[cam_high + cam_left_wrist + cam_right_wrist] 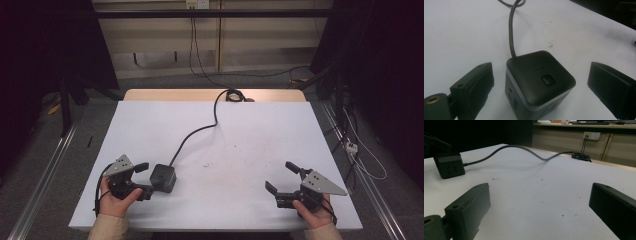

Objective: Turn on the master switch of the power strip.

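left claw [144, 178]: black, grey triangular plate, black cable | right claw [283, 177]: same | sleeves: apparently beige

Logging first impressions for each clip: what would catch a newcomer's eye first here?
A black cube-shaped power strip sits near the front left of the white table, between the open jaws of the left gripper, which do not touch it. Its dark cable snakes across the sheet to a coil at the far edge. The right gripper rests open at the front right, over bare table.
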{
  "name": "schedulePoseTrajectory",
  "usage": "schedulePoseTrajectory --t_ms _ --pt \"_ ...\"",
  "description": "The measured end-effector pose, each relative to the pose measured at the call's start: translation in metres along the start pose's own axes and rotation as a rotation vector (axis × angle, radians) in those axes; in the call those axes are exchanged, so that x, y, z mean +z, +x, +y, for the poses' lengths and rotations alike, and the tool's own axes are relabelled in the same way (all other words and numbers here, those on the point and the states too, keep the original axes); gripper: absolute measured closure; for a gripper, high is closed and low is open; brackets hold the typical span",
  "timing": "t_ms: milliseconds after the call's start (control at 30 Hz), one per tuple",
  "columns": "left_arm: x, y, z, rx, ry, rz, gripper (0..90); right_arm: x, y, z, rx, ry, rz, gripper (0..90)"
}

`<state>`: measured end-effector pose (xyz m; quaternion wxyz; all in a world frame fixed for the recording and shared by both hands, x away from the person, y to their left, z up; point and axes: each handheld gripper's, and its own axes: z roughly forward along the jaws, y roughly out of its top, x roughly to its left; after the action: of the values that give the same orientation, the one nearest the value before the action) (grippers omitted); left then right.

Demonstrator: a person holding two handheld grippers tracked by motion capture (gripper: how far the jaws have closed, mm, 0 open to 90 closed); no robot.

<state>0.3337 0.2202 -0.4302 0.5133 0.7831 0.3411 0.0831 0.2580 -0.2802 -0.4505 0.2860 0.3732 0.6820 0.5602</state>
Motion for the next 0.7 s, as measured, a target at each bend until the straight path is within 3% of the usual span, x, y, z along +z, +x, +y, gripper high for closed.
schedulePoseTrajectory --t_ms 700 --pt "-0.011 0.012 -0.008 -0.008 0.001 0.015 6.3 0.000 0.000 0.000 -0.002 -0.004 -0.001 2.9"
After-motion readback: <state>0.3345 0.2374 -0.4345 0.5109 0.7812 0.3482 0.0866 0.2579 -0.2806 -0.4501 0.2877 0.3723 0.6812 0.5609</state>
